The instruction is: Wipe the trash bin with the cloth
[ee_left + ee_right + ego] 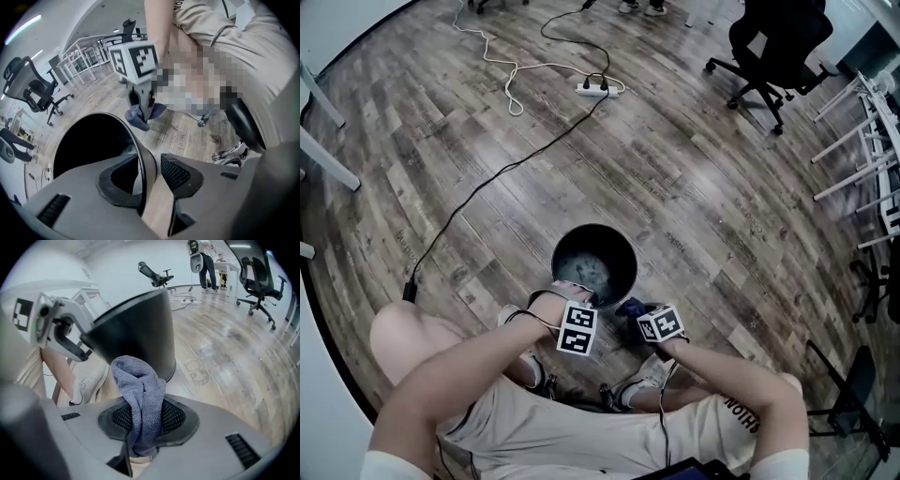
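A black round trash bin (630,255) stands on the wood floor just in front of the person's knees. My left gripper (568,294) is at the bin's near rim. In the left gripper view the rim (142,157) runs between the jaws of the left gripper (153,171): it lies against the left pad and a gap shows to the right pad, so the gripper is open. My right gripper (639,311) is shut on a blue-grey cloth (140,394), held low beside the bin's outer wall (136,331). The cloth (138,116) hangs bunched from its jaws.
A white power strip (598,89) with black and white cables lies on the floor beyond the bin. A black office chair (773,47) stands at the back right, white table legs (862,141) at the right. The person's shoes (652,373) are close behind the grippers.
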Demonstrator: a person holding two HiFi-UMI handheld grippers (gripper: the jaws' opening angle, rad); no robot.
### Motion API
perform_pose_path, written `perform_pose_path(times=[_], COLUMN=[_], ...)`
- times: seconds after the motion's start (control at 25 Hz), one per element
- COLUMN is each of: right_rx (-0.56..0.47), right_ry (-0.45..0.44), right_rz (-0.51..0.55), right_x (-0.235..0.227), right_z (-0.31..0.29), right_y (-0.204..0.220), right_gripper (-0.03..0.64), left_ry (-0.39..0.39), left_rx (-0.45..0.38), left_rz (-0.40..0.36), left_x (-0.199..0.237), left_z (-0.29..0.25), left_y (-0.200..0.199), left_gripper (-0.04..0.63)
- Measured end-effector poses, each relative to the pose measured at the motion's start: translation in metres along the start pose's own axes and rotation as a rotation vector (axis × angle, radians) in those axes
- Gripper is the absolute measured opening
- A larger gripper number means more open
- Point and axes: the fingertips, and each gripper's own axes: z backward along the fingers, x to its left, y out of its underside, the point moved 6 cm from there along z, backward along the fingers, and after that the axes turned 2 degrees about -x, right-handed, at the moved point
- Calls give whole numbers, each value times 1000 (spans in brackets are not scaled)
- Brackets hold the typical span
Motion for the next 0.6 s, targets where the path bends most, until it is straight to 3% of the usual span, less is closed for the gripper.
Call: perform_pose_path(times=[0.12, 0.32, 0.48, 0.6], right_rx=[3, -21, -72, -76], right_ry=[-38, -46, -49, -44], right_rz=[13, 48, 13, 24], right_x=[20, 44, 51, 49], right_z=[36, 75, 82, 79], right_y=[-11, -26, -40, -41], right_gripper=[109, 109, 109, 109], left_ry=[22, -27, 71, 62], left_rx=[17, 44, 63, 77], left_rz=[-50, -94, -141, -145], left_x=[-7, 3, -2, 4], left_z=[4, 13, 17, 18], left_y=[6, 4, 15, 27], left_gripper=[161, 161, 161, 161])
